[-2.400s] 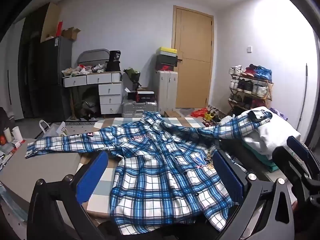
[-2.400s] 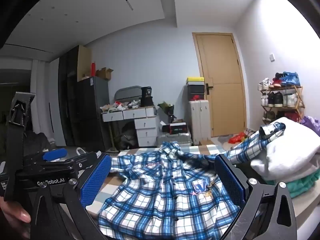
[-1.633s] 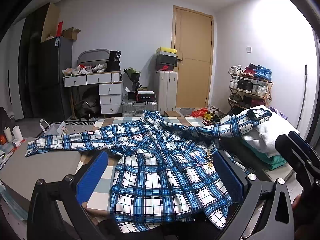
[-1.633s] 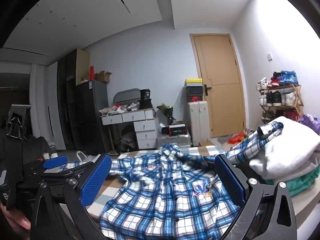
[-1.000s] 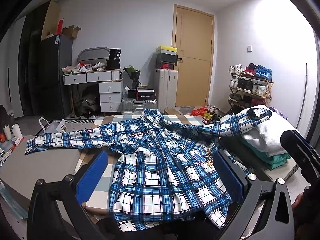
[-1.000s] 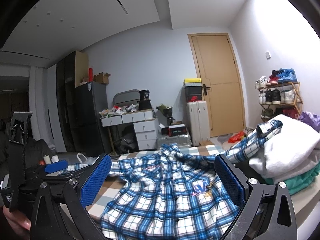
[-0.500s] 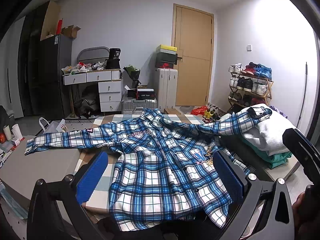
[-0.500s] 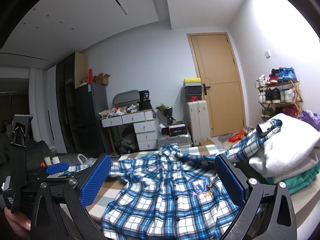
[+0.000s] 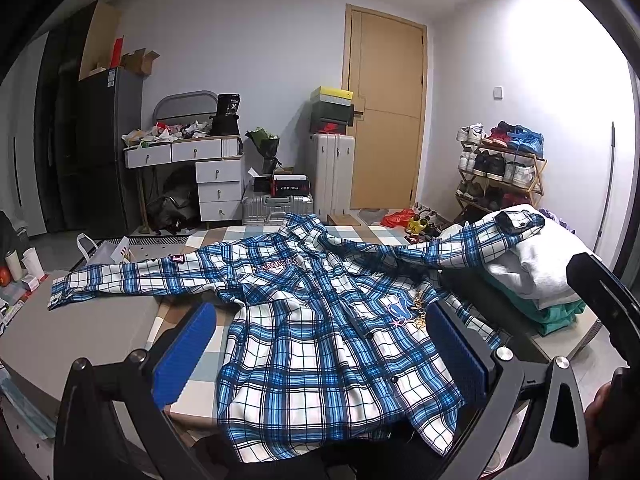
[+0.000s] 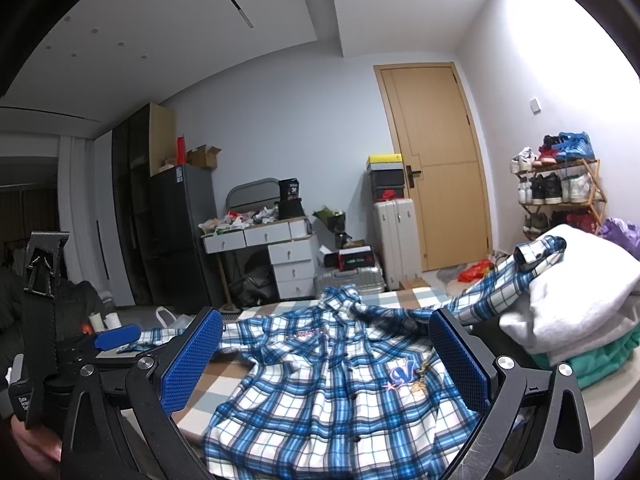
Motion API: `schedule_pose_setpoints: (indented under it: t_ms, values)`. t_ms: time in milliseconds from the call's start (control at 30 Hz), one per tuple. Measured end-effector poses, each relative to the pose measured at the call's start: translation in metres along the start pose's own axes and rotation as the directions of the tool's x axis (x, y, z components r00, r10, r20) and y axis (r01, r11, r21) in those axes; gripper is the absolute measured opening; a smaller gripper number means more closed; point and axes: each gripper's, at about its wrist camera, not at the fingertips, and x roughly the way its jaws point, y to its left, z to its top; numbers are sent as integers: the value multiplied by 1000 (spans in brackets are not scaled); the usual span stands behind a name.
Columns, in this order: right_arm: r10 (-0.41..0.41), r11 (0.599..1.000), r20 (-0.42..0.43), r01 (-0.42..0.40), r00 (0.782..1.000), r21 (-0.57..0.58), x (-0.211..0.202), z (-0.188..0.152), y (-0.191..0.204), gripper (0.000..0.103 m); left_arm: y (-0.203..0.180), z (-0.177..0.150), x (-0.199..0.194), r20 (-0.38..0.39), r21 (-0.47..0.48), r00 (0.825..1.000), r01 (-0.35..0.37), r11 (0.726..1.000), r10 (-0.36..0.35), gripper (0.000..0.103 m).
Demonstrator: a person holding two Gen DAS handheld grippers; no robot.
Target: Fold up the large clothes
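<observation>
Hovering with jaws still spread wide and empty, the left hand-held gripper [image 9: 320, 354] has barely shifted over the plaid shirt [image 9: 332, 328] spread flat on the bed [image 9: 188, 312], while the right hand-held gripper [image 10: 320, 354], equally wide, has tilted slightly upward, so folding looks unstarted.

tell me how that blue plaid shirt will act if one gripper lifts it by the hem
The plaid shirt will probably droop, not hold shape: it lies wrinkled and its sleeve sags over the folded pile. That sleeve would likely drag off the pile. Spread this wide, one pinch probably bunches it; both open grippers seem needed.
</observation>
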Motion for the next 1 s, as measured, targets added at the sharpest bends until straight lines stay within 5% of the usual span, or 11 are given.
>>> schedule_pose_setpoints:
  t_ms: [767, 1000]
  values:
    - [-18, 999, -109, 21, 994, 26, 66, -19, -25, 103, 8, -4, 70, -114, -1, 993, 24, 1000, -24, 102]
    - [-174, 984, -170, 179, 970, 11, 106, 8, -96, 103, 18, -5, 108, -170, -21, 983, 60, 998, -63, 102]
